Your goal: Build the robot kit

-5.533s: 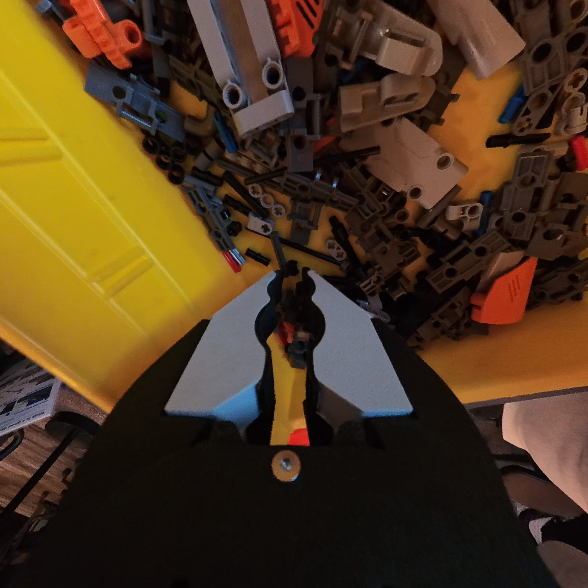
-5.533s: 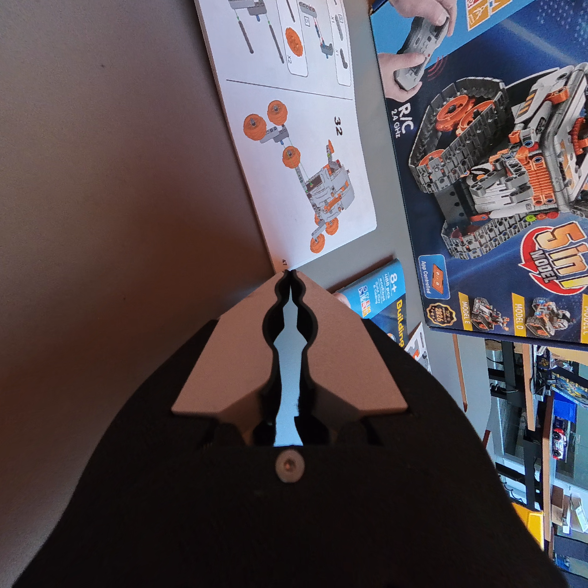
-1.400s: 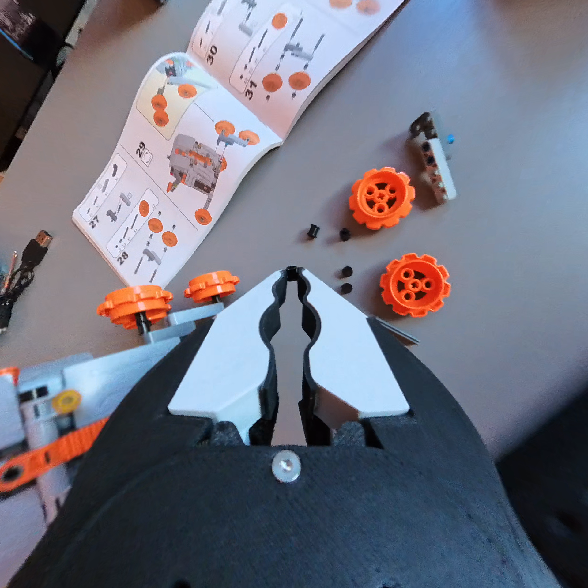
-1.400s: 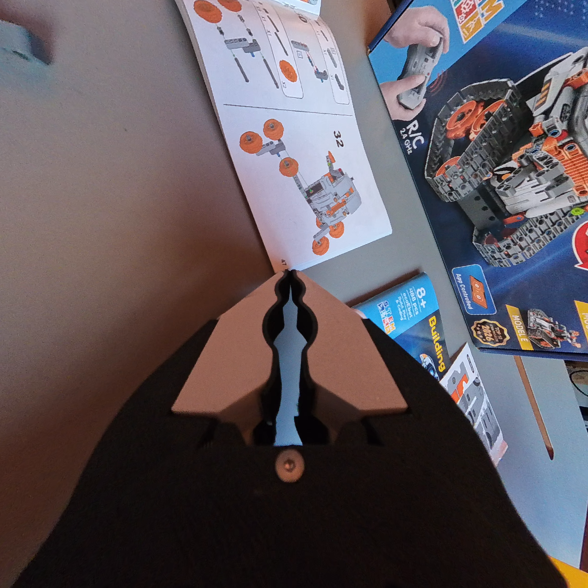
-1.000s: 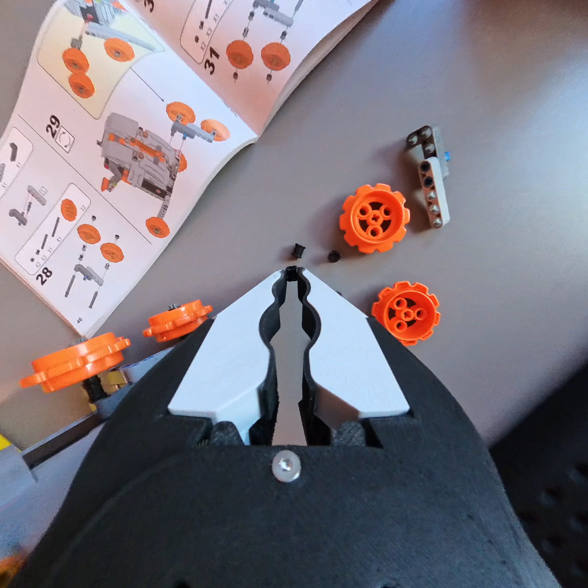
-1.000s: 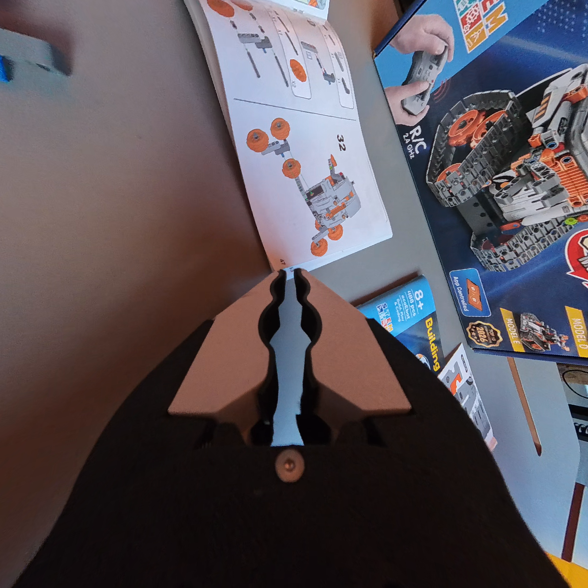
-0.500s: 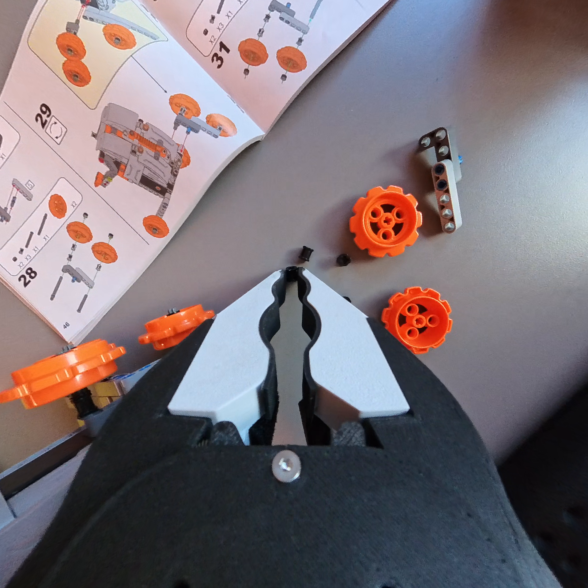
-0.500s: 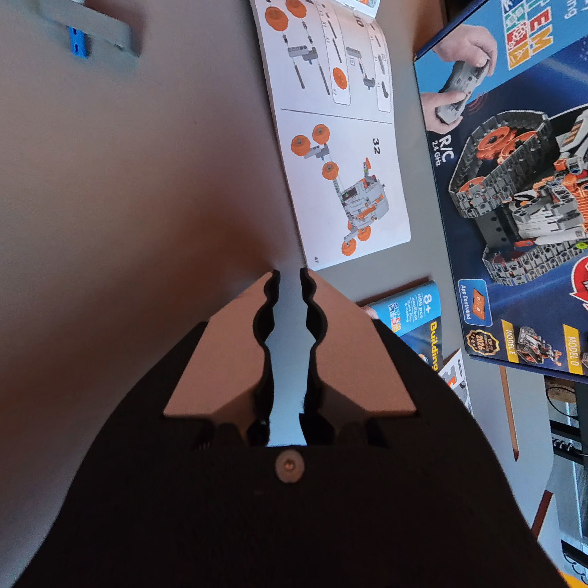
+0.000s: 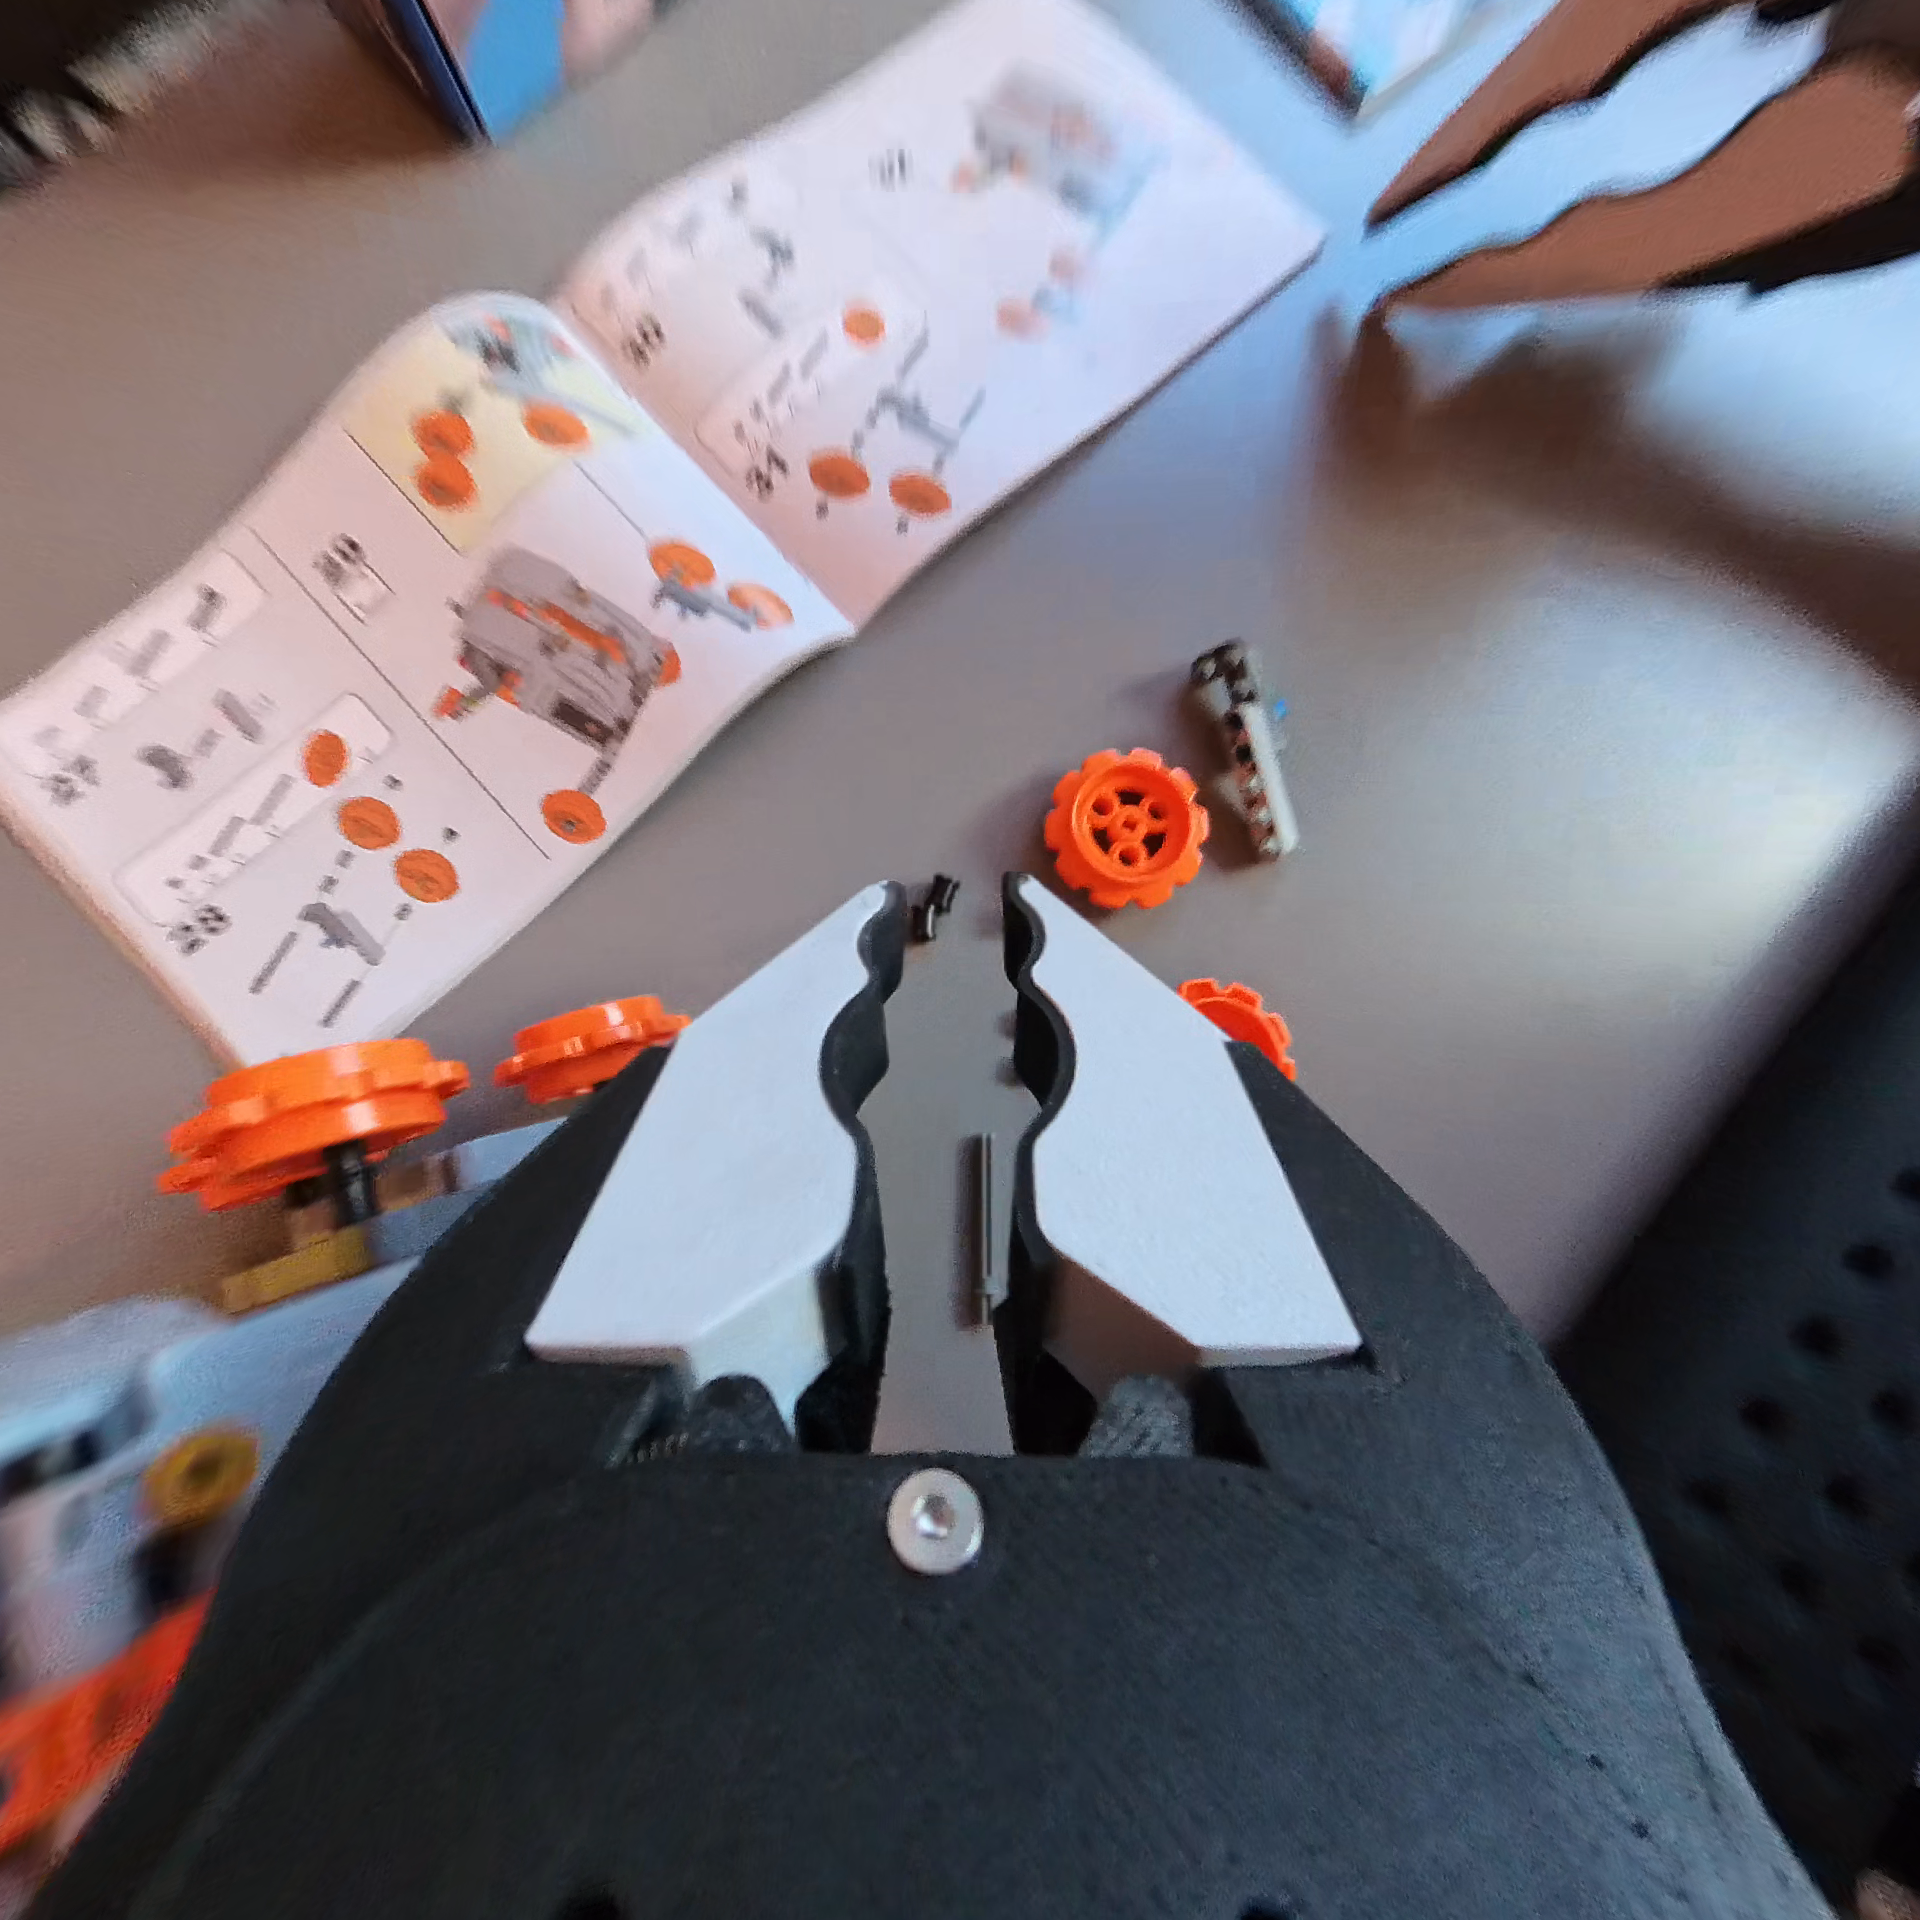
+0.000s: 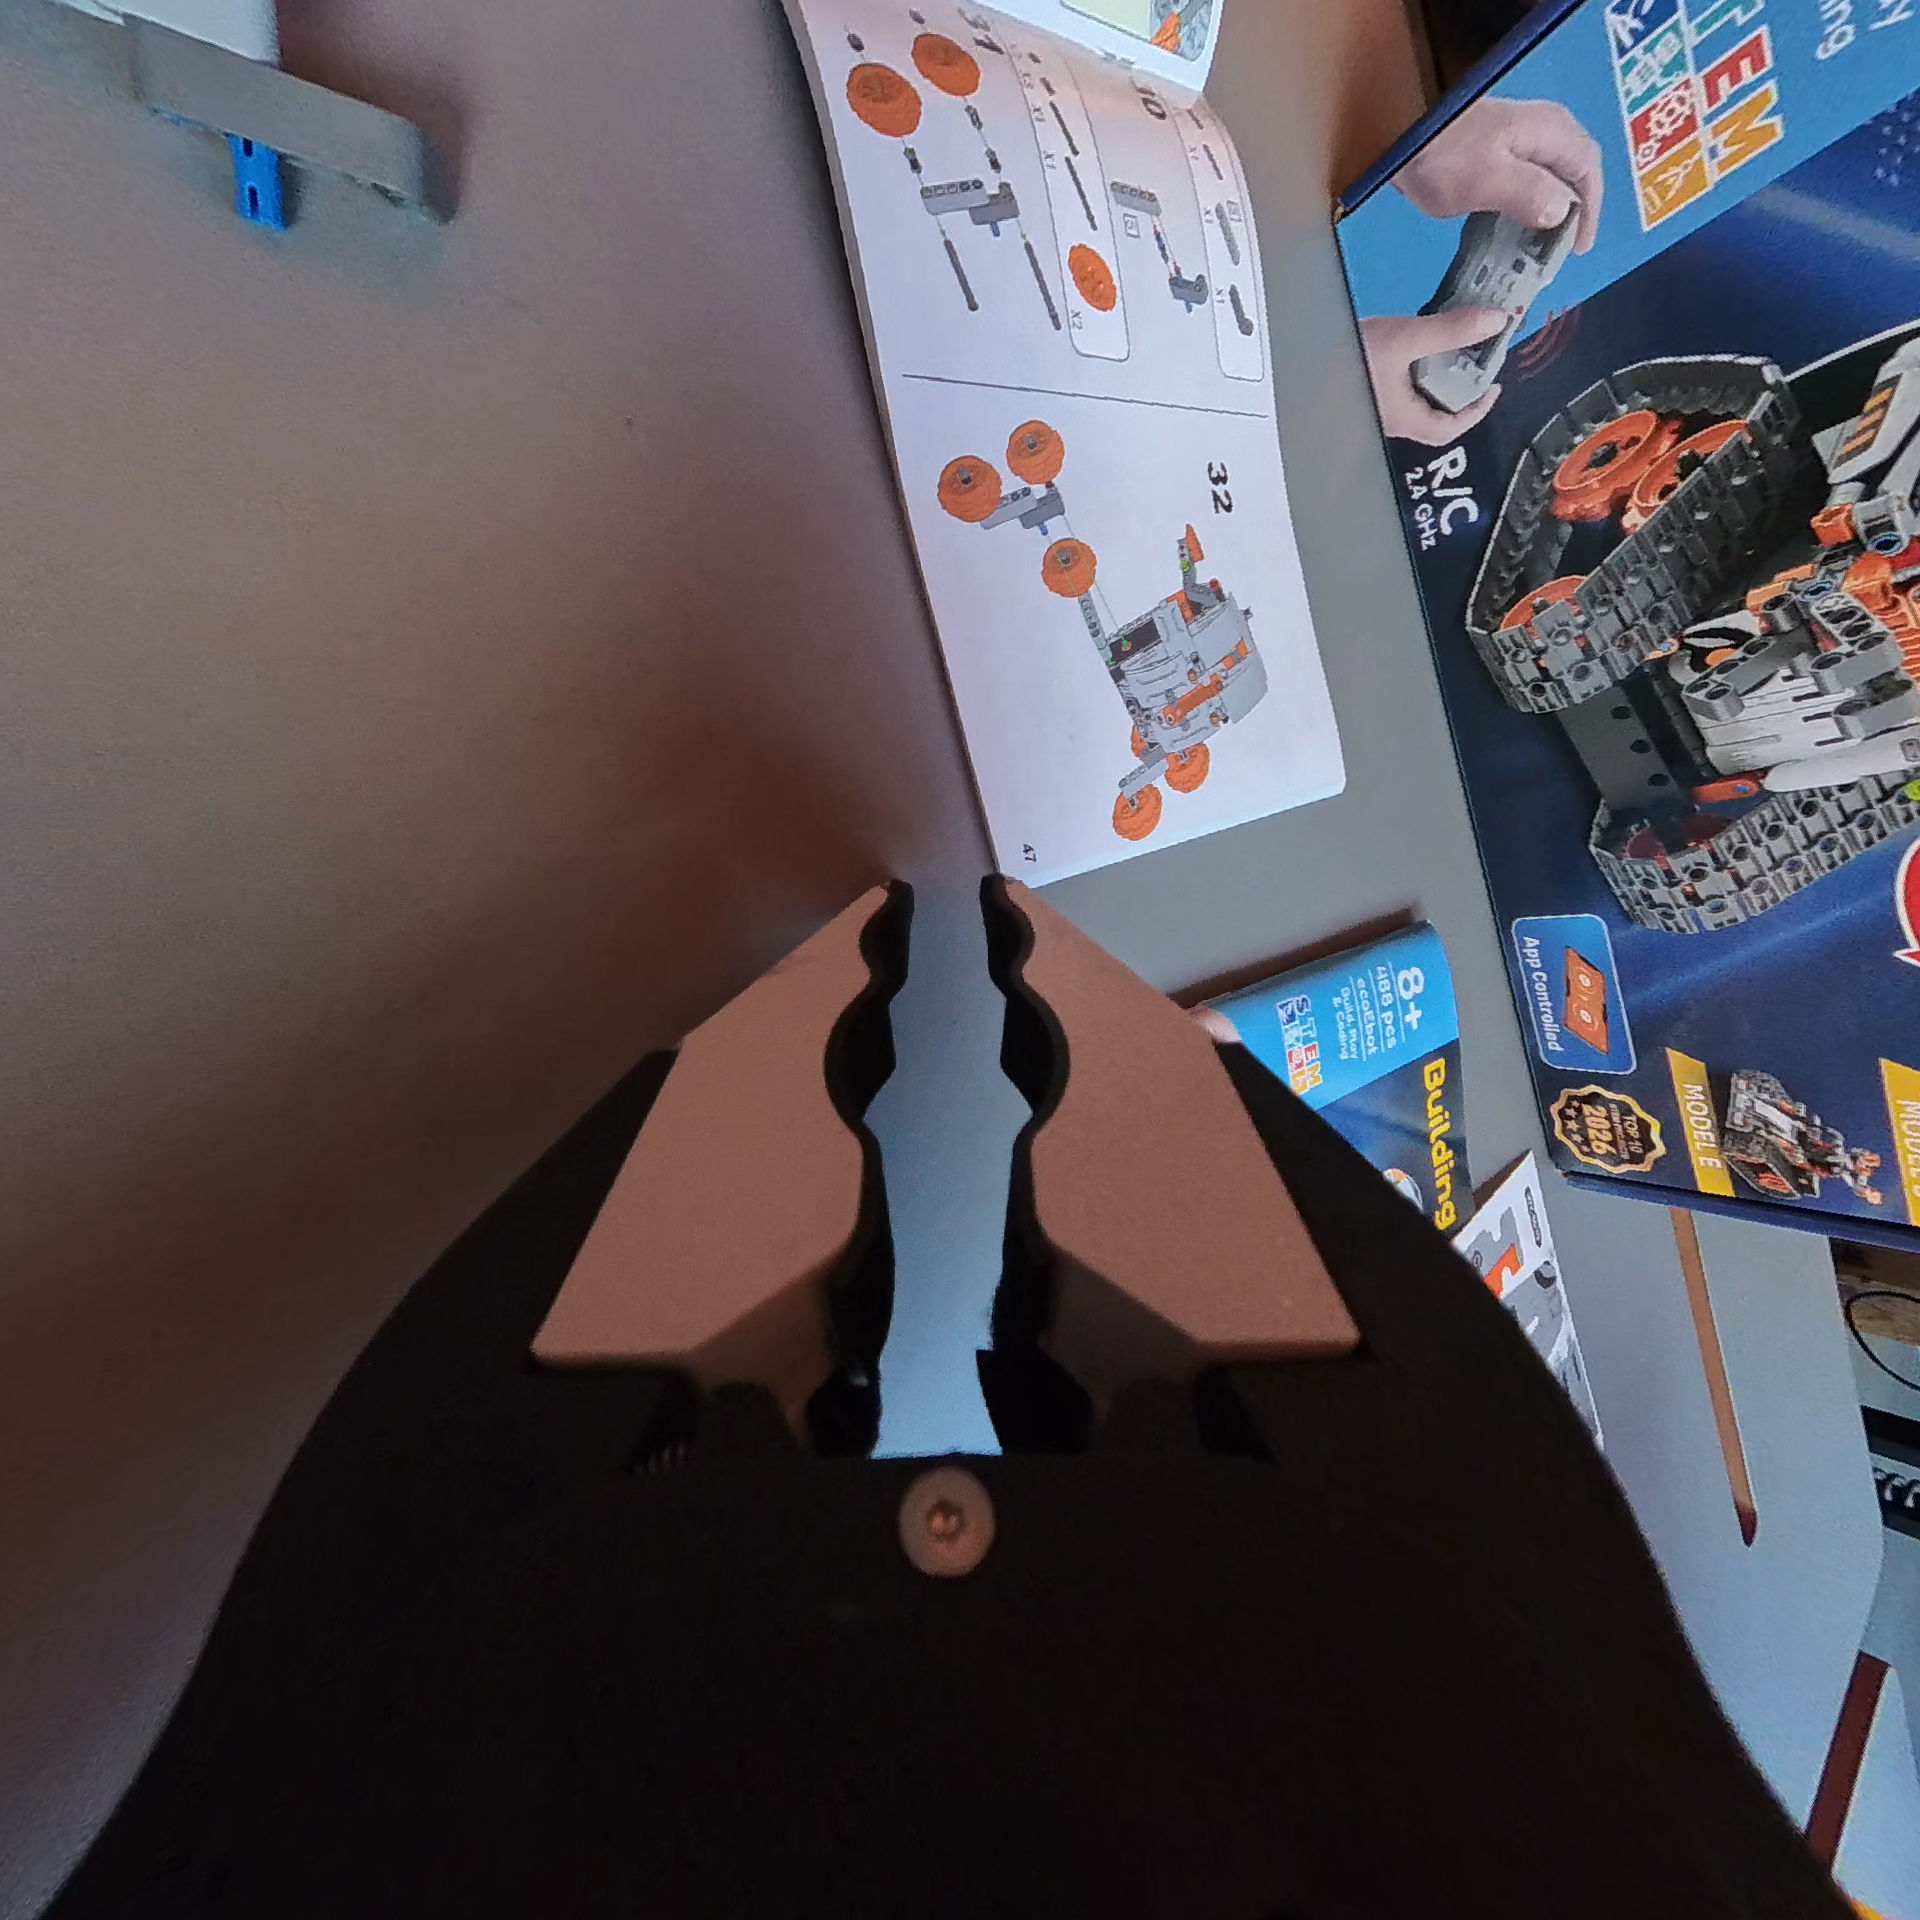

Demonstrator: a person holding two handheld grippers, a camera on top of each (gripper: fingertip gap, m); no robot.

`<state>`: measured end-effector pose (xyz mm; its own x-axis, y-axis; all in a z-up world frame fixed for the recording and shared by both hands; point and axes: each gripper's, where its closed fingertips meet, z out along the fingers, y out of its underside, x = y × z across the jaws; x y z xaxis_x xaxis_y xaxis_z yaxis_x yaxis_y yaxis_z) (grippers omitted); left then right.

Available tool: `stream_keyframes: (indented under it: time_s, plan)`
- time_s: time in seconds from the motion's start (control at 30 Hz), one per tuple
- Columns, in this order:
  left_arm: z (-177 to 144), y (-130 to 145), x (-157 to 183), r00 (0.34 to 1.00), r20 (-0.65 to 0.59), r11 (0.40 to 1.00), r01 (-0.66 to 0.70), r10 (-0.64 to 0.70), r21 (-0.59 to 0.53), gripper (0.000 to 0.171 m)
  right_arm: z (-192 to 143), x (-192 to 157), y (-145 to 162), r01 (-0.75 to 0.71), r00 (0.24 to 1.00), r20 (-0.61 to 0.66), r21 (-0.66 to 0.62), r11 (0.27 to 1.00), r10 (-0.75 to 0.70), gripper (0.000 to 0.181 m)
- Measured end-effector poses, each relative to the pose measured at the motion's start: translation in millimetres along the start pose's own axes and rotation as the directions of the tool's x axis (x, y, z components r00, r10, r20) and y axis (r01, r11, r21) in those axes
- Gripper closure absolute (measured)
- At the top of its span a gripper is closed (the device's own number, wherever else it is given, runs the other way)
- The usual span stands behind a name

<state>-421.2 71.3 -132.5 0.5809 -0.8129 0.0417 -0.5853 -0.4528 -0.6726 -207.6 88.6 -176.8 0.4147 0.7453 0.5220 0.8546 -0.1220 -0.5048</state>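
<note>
My left gripper (image 9: 948,902) is open and low over the grey table. A small black connector (image 9: 935,906) sits between its tips, close to the left finger; I cannot tell if they touch. A thin grey axle (image 9: 982,1226) lies on the table between the fingers. An orange wheel (image 9: 1127,826) and a grey holed beam (image 9: 1247,748) lie just ahead to the right. A second orange wheel (image 9: 1238,1023) shows partly behind the right finger. My right gripper (image 10: 943,902) is open and empty above bare table; it also shows in the left wrist view (image 9: 1387,260) at the top right.
An open instruction booklet (image 9: 623,520) (image 10: 1091,520) lies ahead. A part-built grey model with orange wheels (image 9: 312,1112) stands at the left. A blue toy box (image 10: 1662,623), a small blue leaflet (image 10: 1351,1039) and a grey beam with a blue pin (image 10: 291,135) are on the table. The table edge (image 9: 1714,1039) is at the right. Spacing between my two grippers at the tips: around 25 cm. To reach the orange wheel (image 9: 1127,826) in a straight line is about 6 cm for my left fingers, about 20 cm for my right.
My left gripper left the yellow parts bin shut on a small black piece, came over the table and has now opened. My right gripper has opened from shut.
</note>
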Motion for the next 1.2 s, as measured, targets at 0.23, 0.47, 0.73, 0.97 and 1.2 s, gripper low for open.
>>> stream_keyframes:
  time_s: [0.23, 0.47, 0.73, 0.97, 1.2]
  plan:
    - [-40.2, -18.3, -5.5, 0.992, 0.120, 0.985, -0.062, 0.043, 0.158, 0.157, 1.6, 2.5, -1.5, -0.006, 1.000, -0.013, 0.011, 1.000, 0.006, 0.165]
    - [-48.5, -26.9, -30.6, 0.982, 0.184, 0.970, -0.018, -0.028, 0.243, 0.148, -1.2, 13.6, -7.3, -0.042, 0.997, -0.056, 0.063, 0.997, 0.045, 0.157]
    - [-33.9, -21.8, -35.2, 0.981, 0.195, 0.976, -0.043, 0.001, 0.213, 0.156, -7.2, 19.3, -14.9, -0.032, 0.995, -0.094, 0.094, 0.995, 0.041, 0.155]
    - [-28.3, -19.3, -30.3, 0.991, 0.128, 0.978, 0.012, -0.040, 0.210, 0.160, -4.0, 14.7, -12.0, -0.024, 0.997, -0.075, 0.074, 0.997, 0.030, 0.156]
    - [-27.0, -17.9, -28.6, 0.988, 0.153, 0.981, -0.023, -0.007, 0.192, 0.161, -1.9, 11.8, -8.6, -0.019, 0.998, -0.061, 0.052, 0.998, 0.022, 0.159]
